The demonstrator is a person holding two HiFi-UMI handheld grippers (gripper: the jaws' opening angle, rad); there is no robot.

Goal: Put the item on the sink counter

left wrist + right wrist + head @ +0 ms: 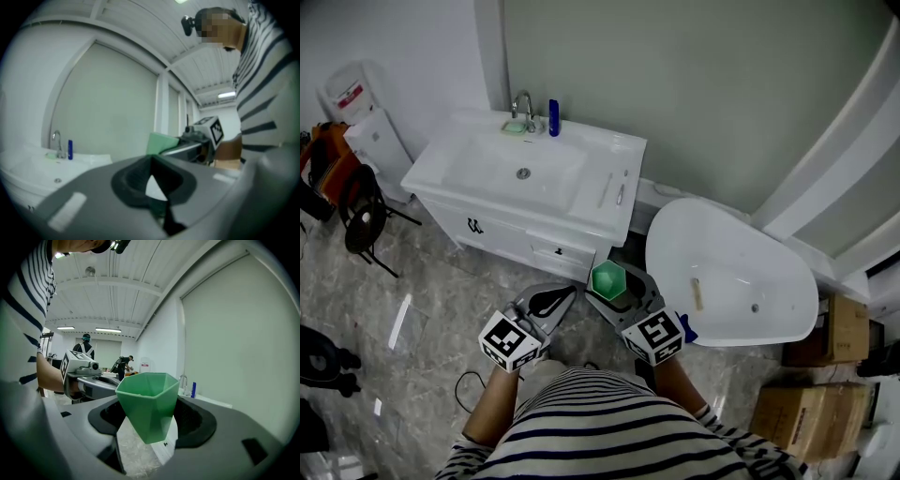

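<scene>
The desk [602,155] stands ahead of me, faucet [522,103] at its back edge behind the sink [520,171], a bottle [553,117] just right of the faucet. The bathtub [741,262] lies right of the desk. Before the desk, the cup [607,278] sits between the jaws of my right gripper [615,283].

Counter [602,148]: basin [520,171] fills left and middle; bare strip at far right corner. Far edge: faucet [523,101], green dish [516,127], blue bottle [553,117]. Right strip: two thin sticks [612,189]. Bathtub [727,272] crowds the right, chair [361,214] the left. Floor [441,291] before the cabinet [502,234] open. Right gripper [615,281] with cup [607,277] hangs in the near gap beside the bathtub.
</scene>
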